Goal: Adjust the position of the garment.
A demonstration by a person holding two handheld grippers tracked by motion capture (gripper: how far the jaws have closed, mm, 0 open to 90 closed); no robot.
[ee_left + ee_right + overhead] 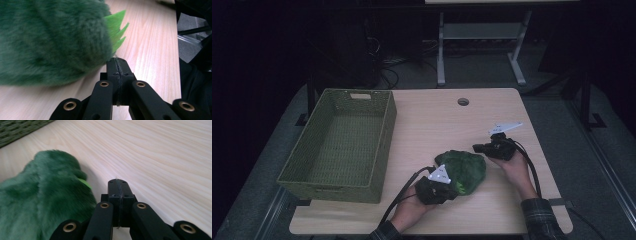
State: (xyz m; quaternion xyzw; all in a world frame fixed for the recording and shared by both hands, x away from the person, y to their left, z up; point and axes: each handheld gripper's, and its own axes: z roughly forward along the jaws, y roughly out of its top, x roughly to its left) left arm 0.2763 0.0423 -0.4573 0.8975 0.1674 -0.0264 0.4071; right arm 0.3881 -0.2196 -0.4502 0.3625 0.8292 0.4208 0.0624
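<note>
**Green plush toy lies between two closed grippers on a wooden table**

Green plush toy sits on the near half of a light wooden table, a little right of centre as the high view shows it. It is a rounded, fuzzy, dark green lump with a fringe of bright lime-green felt spikes along one edge.

A person's two forearms come in from the bottom of the high view, each hand holding a black two-jaw gripper with a cable trailing back toward the person. The left gripper lies at the toy's near left side, its grey three-cornered plate right against the fur. In the left gripper view its jaws are clenched together with nothing between them; the tip rests just beside the toy's lower edge, near the lime spikes, and whether it touches the fur cannot be told.

The right gripper is at the toy's far right side, pointing left toward it. In the right gripper view its jaws are also pressed tightly together and empty; the tip hovers over bare wood, with the green fur just to its left.

A woven olive-green basket stands on the left part of the table, apart from the toy. It is rectangular, with a handle slot in its far wall. A small round hole is set into the table's far edge. Beyond the table, the room is dark.
</note>
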